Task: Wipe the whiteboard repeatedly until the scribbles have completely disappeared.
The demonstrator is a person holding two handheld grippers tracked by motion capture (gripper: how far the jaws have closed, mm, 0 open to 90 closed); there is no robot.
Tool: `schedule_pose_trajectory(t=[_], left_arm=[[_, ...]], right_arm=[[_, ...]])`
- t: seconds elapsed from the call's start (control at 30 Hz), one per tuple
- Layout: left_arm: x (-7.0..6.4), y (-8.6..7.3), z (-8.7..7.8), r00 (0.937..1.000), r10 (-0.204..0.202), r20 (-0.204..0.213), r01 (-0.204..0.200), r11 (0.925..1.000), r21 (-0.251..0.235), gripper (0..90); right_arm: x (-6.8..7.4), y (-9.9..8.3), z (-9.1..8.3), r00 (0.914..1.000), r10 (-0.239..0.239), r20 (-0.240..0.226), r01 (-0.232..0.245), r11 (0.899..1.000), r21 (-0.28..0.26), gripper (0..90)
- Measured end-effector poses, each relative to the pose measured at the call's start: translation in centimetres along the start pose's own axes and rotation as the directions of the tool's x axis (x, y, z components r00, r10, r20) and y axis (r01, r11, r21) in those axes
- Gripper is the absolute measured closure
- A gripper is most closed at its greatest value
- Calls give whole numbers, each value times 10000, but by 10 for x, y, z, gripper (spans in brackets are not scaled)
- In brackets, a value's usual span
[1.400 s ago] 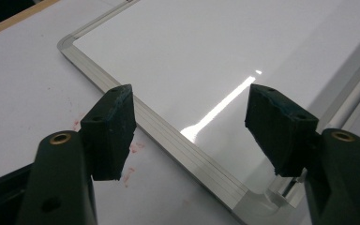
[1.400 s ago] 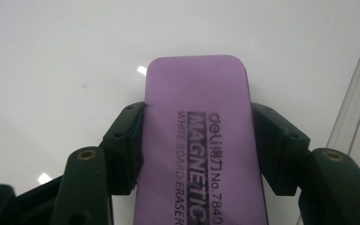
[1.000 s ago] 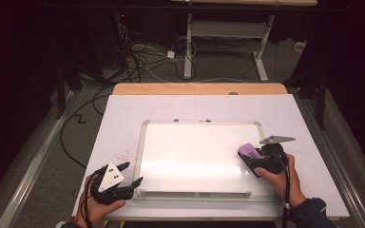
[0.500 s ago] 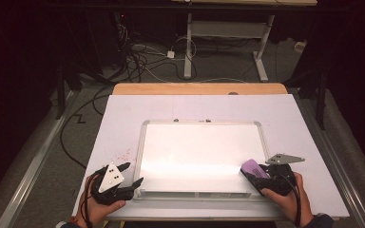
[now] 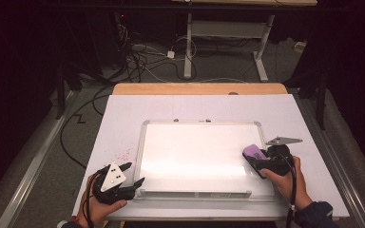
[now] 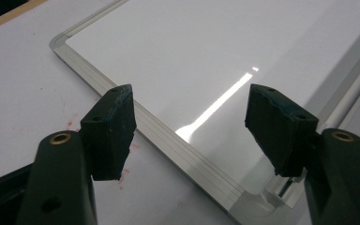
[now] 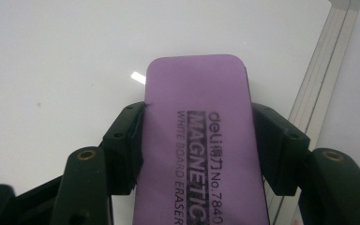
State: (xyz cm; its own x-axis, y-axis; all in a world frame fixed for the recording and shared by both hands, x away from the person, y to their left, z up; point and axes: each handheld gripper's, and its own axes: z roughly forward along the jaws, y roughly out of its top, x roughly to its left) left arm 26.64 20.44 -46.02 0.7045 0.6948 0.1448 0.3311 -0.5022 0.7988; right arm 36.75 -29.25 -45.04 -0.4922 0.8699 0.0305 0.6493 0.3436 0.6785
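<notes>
1. The right gripper (image 5: 259,160) is held in the person's right hand (image 5: 287,183) over the right-hand part of the whiteboard (image 5: 199,152), near its right frame.
2. Its jaws are clamped on the two long sides of a purple eraser (image 7: 201,140), which sits lengthways between them; the printed face reads "MAGNETIC WHITE BOARD ERASER".
3. In the high view the eraser (image 5: 253,152) lies on or just above the white surface close to the right frame; I cannot tell whether it touches the board.
4. In the right gripper view the aluminium frame of the whiteboard (image 7: 323,79) runs just beside the eraser's far end, to the right.
5. The left gripper (image 5: 133,176) is in the left hand (image 5: 100,202) at the near left corner of the whiteboard.
6. Its jaws stand wide apart with nothing between them; in the left gripper view the left gripper (image 6: 190,122) straddles the board's frame edge, one jaw over the bench, the other over the white surface.
7. The whiteboard (image 6: 225,61) lies flat on the white-covered bench (image 5: 123,114), its surface clean and glossy.
8. Faint red specks (image 5: 123,154) mark the bench just left of the frame.
</notes>
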Motion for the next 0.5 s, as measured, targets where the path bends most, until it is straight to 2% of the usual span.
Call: schedule_pose_trajectory(t=[0.1,0.33,0.5], left_arm=[[1,-1,0,10000,-64,5,64,10000,5,325],[0,-1,-1,10000,-20,14,20,10000,19,325],[-1,1,0,10000,-4,64,4,10000,11,325]], right_arm=[[4,-5,-2,9999,4,126,-3,9999,-125,415],[30,-26,-19,9993,-362,-38,361,9993,-56,415],[42,-31,-23,9984,-558,-133,558,9984,-2,415]])
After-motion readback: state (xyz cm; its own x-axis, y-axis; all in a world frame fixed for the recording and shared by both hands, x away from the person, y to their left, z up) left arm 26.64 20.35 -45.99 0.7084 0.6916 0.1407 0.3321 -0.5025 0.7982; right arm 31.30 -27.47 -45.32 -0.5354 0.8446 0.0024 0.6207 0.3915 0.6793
